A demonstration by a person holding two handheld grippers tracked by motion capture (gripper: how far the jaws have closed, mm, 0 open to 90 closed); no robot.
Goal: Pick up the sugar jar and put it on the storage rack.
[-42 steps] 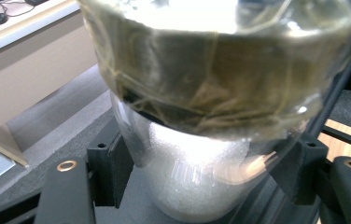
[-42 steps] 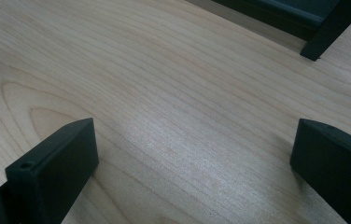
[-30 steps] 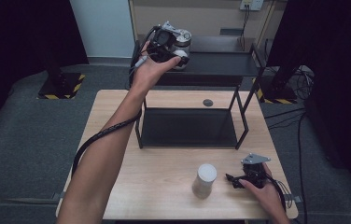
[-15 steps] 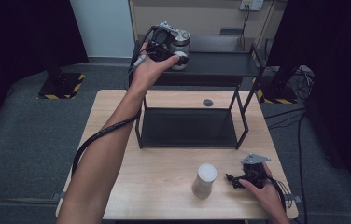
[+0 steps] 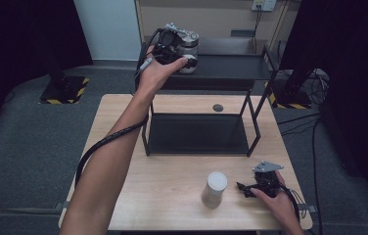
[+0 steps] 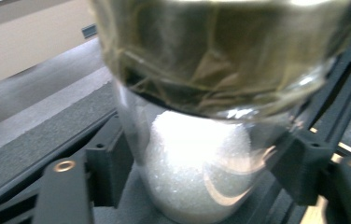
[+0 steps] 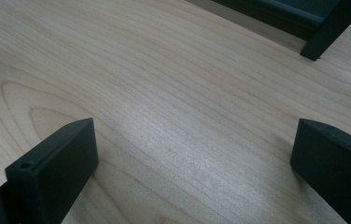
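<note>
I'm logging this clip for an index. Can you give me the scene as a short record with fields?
setting: wooden table with a black two-level shelf
left gripper: at the shelf's top level, jaws just opening around a glass jar of white grains standing there; grip not clear
right gripper: open, low over the table's near right
other things: white jar on the table; dark disc behind the shelf

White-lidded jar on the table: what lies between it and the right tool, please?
Only a strip of bare wooden tabletop, seen in the high view. The right tool points its open jaws toward the white-lidded jar without touching it.
</note>
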